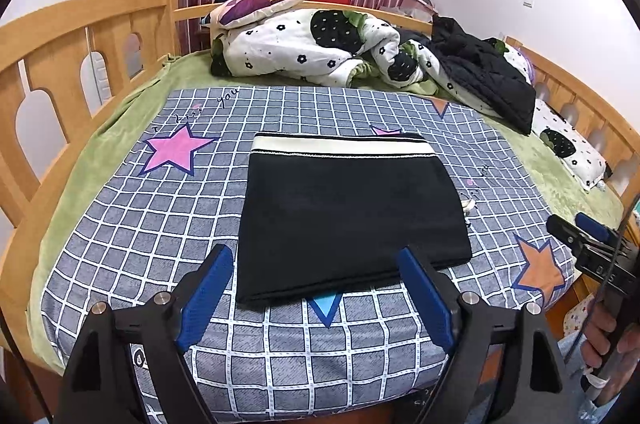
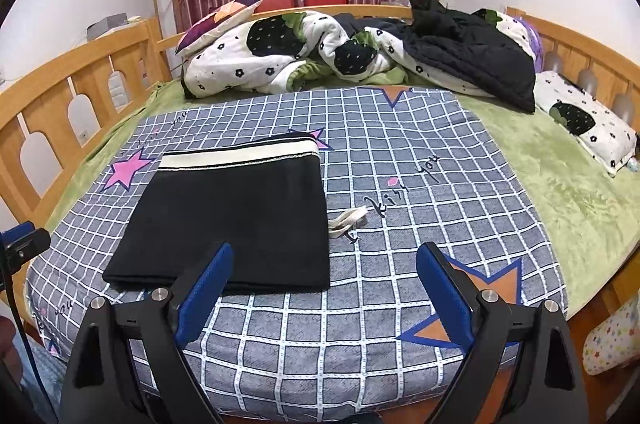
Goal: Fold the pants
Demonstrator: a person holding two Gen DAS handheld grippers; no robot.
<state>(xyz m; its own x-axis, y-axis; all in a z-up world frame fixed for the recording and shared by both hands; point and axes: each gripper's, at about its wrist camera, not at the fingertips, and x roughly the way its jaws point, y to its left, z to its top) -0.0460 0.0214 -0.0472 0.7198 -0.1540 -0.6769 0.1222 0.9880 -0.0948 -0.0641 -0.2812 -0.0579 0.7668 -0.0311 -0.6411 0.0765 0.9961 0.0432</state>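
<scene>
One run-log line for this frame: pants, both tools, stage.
pants: folded flat on checked sheet | left tool: open, empty | right tool: open, empty | drawstring: sticking out | stage: fold looks done

Free room: checked sheet (image 2: 400, 184) lies bare at 3 o'clock of the folded pants (image 2: 236, 220).
Small obstacle: white drawstring (image 2: 347, 220) just beside them.
Far obstacle: bunched quilt (image 1: 316, 48) and black jacket (image 2: 472, 60) at 12 o'clock.
Sides: wooden rails (image 1: 60, 64).

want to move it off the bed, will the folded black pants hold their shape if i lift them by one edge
Probably not. The folded pants are soft layered cloth lying flat on the checked sheet, so lifted by one edge they would likely sag and unfold. They look light. The loose pale drawstring would probably dangle.
</scene>
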